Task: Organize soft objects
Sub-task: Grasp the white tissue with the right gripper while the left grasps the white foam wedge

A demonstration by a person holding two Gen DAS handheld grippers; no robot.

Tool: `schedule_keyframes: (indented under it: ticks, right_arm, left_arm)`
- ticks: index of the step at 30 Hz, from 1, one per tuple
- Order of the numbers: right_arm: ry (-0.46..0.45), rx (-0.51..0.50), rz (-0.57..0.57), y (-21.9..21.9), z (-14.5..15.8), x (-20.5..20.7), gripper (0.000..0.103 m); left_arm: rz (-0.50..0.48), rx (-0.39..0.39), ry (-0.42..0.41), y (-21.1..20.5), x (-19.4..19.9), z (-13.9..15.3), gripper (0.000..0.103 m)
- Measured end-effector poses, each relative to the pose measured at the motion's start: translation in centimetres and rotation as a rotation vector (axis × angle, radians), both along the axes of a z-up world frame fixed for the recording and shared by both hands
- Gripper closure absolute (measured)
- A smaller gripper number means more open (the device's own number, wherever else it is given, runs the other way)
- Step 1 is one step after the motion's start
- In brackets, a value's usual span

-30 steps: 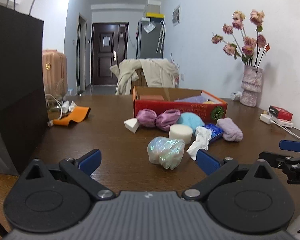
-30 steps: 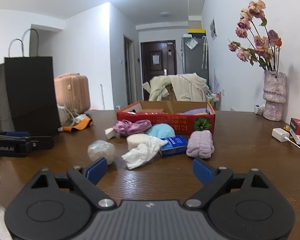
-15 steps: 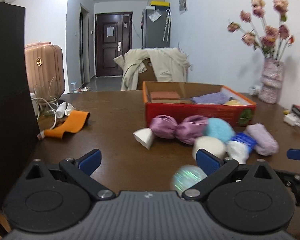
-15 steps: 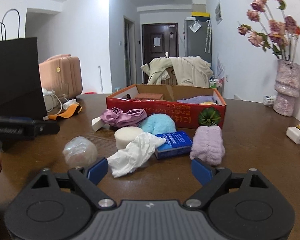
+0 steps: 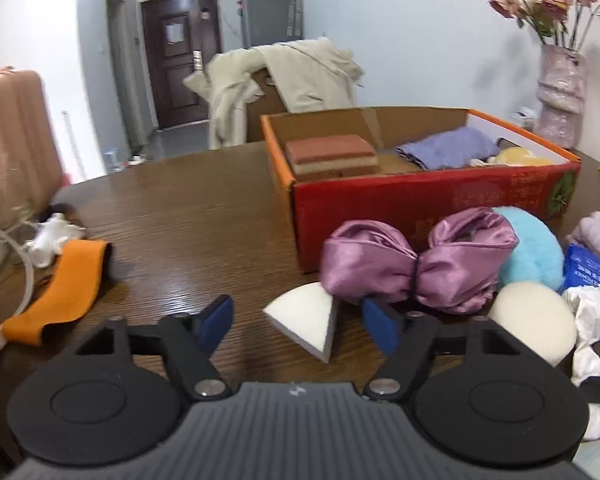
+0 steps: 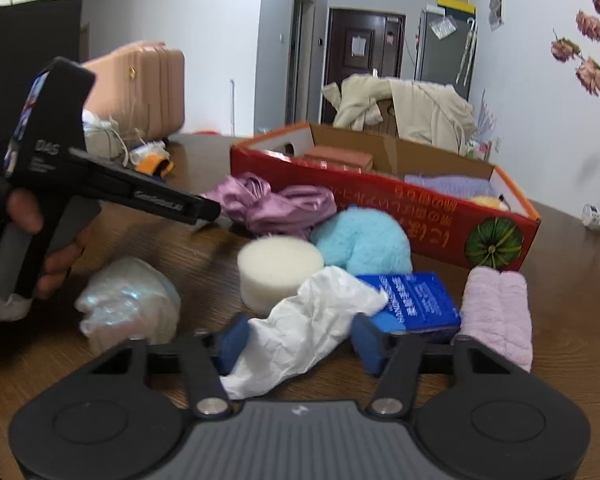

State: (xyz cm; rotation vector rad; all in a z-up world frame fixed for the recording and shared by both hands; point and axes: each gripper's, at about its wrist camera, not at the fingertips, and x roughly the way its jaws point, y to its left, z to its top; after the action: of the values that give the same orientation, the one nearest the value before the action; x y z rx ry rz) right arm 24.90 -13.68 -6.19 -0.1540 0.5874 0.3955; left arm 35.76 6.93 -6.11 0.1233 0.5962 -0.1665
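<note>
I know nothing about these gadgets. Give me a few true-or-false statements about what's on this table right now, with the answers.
1. The left hand-held gripper has its fingers open around a white wedge sponge. True.
2. The red cardboard box holds nothing. False: a brown layered sponge, a purple cloth and something yellow lie inside.
3. The right hand-held gripper is open, with crumpled white tissue between its fingers. True.
4. The purple satin bow lies inside the box. False: it lies on the table in front of the box.
5. The fluffy blue ball sits beside the round white sponge. True.
</note>
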Motion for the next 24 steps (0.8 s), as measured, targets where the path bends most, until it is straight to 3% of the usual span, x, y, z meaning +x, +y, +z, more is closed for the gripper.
schedule_keyframes:
  ticks: [1,3,5,12,15,19,24]
  right_arm:
    - [0.014,-0.007,-0.004,0.0,-0.3,0.2,0.064]
    - [0.038,0.004,-0.011,-0.2,-0.8,0.5,0.071]
    - [0.046,0.028,-0.006,-0.5,-0.8,0.6,0.078]
    - [0.046,0.032,0.020,-0.4,-0.9,0.5,0.094]
    - [0.058,0.044,0.015,-0.7,-0.7,0.1,0.095]
    - [0.042,0.070,0.001,-1.4,-0.1,-1.5,0.095]
    - [-0.017,0.102,-0.026,-2.4,1.7,-4.6,0.095]
  left_arm:
    - [-0.012,-0.015,0.010,0.1,0.1,-0.1,0.043]
    - [-0.025,-0.016,0.024,0.0,0.0,-0.4,0.062]
    - [-0.009,0.008,0.011,-0.1,-0.2,-0.5,0.069]
    - [0.011,0.018,0.028,-0.1,-2.2,0.0,0.071]
    - [0.028,0.007,0.041,0.2,-4.2,0.4,0.071]
    - [0.069,-0.049,0.056,1.0,-7.8,1.4,0.071]
    - [0.089,-0.168,-0.020,1.4,-14.3,4.3,0.071]
